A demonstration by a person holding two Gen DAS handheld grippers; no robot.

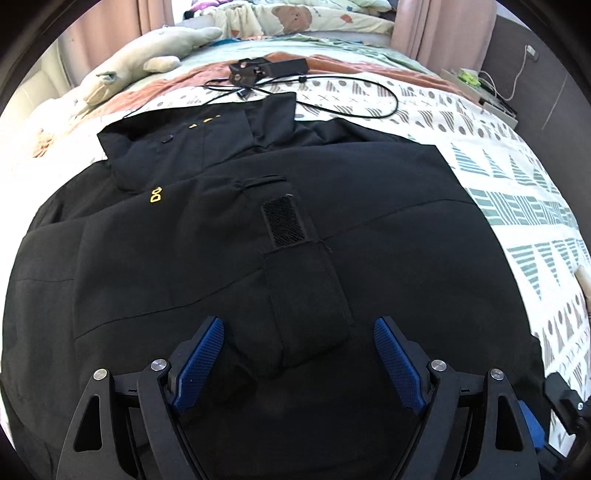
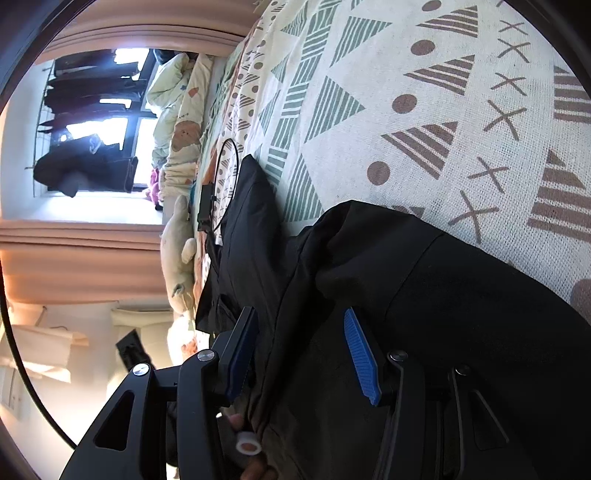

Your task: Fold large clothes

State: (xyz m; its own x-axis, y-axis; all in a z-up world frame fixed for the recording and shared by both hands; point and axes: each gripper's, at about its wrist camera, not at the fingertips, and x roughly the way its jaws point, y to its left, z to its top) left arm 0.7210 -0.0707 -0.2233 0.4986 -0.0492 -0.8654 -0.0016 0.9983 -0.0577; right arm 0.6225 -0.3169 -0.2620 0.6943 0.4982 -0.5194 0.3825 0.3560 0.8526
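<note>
**Across the bed, a black jacket fills both frames**

Across the centre of the left wrist view lies the patterned bedspread (image 1: 509, 173), and most of it is covered by the black jacket (image 1: 184, 258), spread flat, collar toward the top of the frame, yellow embroidery at centre left, a Velcro cuff strap (image 1: 284, 225) lying over its middle. Up in the upper left, a pale plush toy (image 1: 147, 59) sprawls by the pillows; a rumpled quilt (image 1: 295, 16) is piled along the top edge. Just above the collar, top centre, sits a small black device (image 1: 266, 68) with its cable (image 1: 369, 99) looping over the spread and touching the jacket's upper edge.

Down at the bottom, the left gripper (image 1: 299, 325) hangs over the sleeve, blue pads spread wide, nothing between them.

Over to the right wrist view, rolled sideways: the right gripper (image 2: 299, 328) at lower centre is also spread apart, with a fold of the jacket bunched between its pads; whether they touch the cloth, I cannot tell. A fingertip with a white ring-like piece (image 2: 248, 443) shows at the bottom edge.
</note>
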